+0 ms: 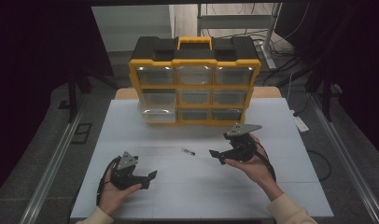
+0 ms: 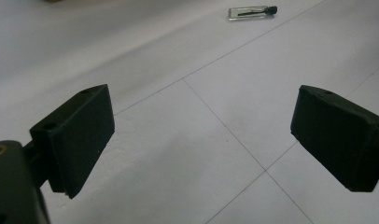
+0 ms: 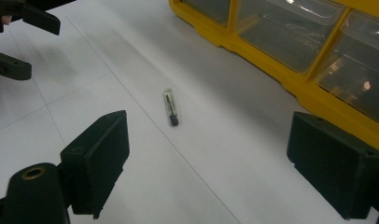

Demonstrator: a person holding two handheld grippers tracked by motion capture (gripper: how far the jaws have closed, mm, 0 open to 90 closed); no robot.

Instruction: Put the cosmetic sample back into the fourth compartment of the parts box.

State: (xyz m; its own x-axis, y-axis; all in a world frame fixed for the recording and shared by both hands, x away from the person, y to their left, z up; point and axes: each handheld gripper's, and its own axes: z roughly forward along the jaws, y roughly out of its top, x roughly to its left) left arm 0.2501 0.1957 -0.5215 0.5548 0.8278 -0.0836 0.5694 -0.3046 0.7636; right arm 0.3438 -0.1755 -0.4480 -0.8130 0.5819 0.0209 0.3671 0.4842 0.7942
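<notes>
1. My right tool (image 3: 208,172) has its jaws spread wide and empty, aimed at the small clear vial (image 3: 170,107) lying flat on the table (image 1: 271,186) just ahead of it, likely lined up for a pick.
2. My left tool (image 2: 201,140) is also wide open with nothing in it; the vial lies well ahead.
3. Beyond my right tool stands the yellow drawer organizer (image 1: 195,84); its clear drawers look empty, and the lower-left drawer (image 1: 158,113) sits pulled out, perhaps to receive the vial.

Before you, a small clear vial (image 1: 188,151) with a black cap lies flat on the white table (image 1: 281,196), apart from the yellow drawer organizer (image 1: 195,87), whose bottom-left clear drawer (image 1: 157,114) stands pulled partly out.
</notes>
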